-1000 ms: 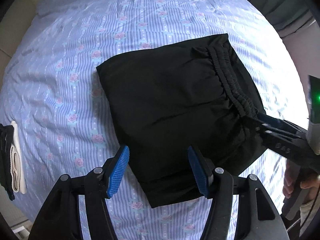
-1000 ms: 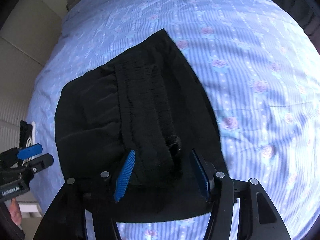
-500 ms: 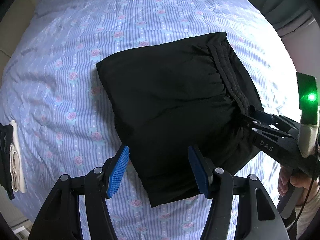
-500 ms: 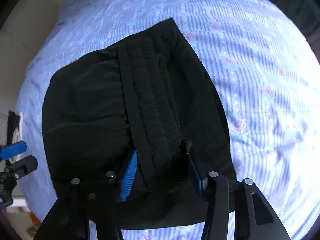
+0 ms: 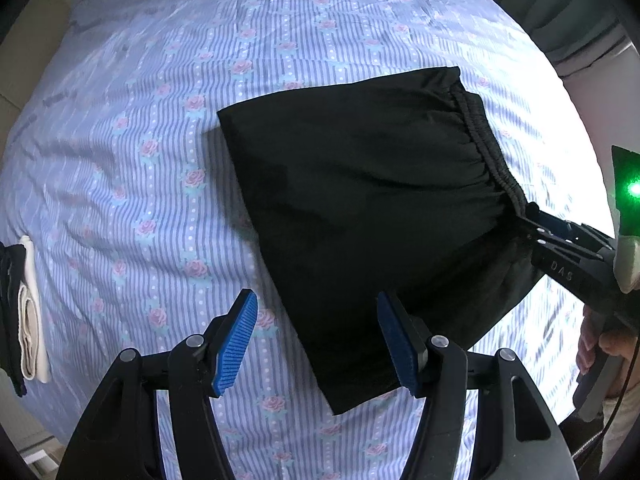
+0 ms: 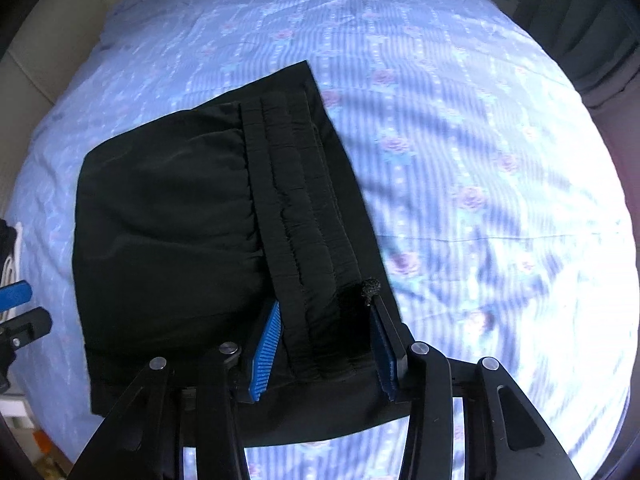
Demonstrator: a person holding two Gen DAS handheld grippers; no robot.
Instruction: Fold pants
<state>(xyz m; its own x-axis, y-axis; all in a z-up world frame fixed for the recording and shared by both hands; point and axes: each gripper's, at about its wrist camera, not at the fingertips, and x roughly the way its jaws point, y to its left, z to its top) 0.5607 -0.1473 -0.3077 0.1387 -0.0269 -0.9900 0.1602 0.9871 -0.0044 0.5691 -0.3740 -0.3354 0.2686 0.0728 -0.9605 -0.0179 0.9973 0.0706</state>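
Lying folded into one dark bundle near the middle of the bed, the single pair of black pants rested on a blue striped sheet printed with pink roses, its gathered waistband turned toward the bed's right edge. Two grippers were in view: the left gripper hovered released over the near corner of the pants with its two blue pads spread apart and touching nothing, while the right gripper was clenched on the waistband end, fabric bunched between its two blue pads. One small stack of folded black and cream cloth sat at the bed's left edge.
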